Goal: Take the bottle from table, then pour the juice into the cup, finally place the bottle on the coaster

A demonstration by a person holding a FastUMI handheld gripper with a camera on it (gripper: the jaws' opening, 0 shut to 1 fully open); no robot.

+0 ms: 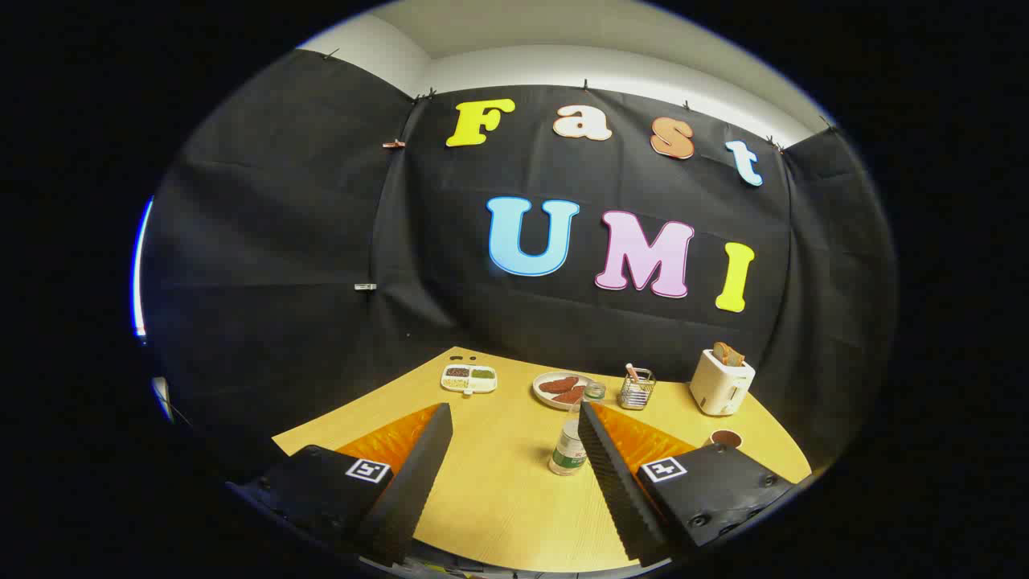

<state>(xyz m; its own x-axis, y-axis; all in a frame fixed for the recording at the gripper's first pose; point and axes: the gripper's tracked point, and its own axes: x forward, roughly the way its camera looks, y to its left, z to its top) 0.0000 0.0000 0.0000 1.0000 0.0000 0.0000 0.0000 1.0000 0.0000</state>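
A small clear bottle (pixel 567 452) with a white cap and a green label stands upright on the yellow wooden table (pixel 498 490). It is between my fingers, close against the inner side of the right finger (pixel 607 466), which hides its right edge. My gripper (pixel 513 410) is open and wide, and touches nothing. Beyond the fingertips a small clear glass cup (pixel 595 392) stands beside a plate. A round brown coaster-like disc (pixel 726 438) lies on the table to the right of the right finger.
Along the back of the table stand a white divided tray (pixel 469 378) of grains, a plate (pixel 560 390) with brown food, a wire holder (pixel 637 390) and a white toaster (pixel 721 384) with toast in it. Black cloth walls close in behind.
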